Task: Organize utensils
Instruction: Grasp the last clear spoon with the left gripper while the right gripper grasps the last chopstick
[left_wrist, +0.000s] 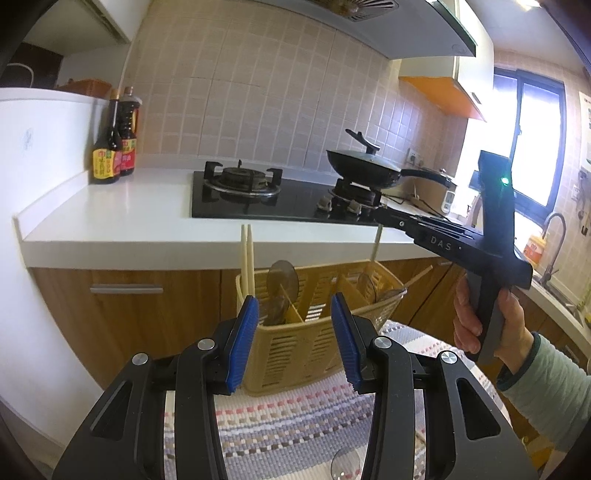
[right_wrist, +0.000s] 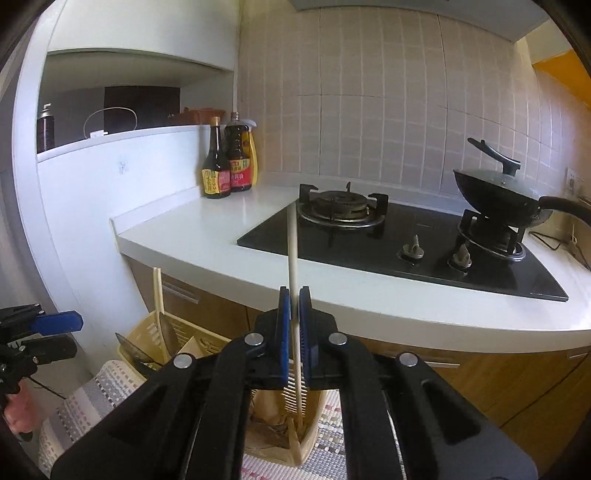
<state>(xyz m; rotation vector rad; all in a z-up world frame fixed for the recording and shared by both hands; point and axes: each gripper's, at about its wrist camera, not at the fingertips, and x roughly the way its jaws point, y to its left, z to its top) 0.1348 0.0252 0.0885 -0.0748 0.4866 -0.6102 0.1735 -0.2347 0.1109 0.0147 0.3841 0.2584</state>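
1. The right gripper is clamped on one chopstick, lifted upright above the basket, likely for sorting.
2. The left gripper hovers half-open, holding nothing, before the basket.

Ahead of the left gripper, the way is blocked by the yellow caddy, with upright chopsticks and spoons rising from it. Open space is left above; the counter edge lies beyond.
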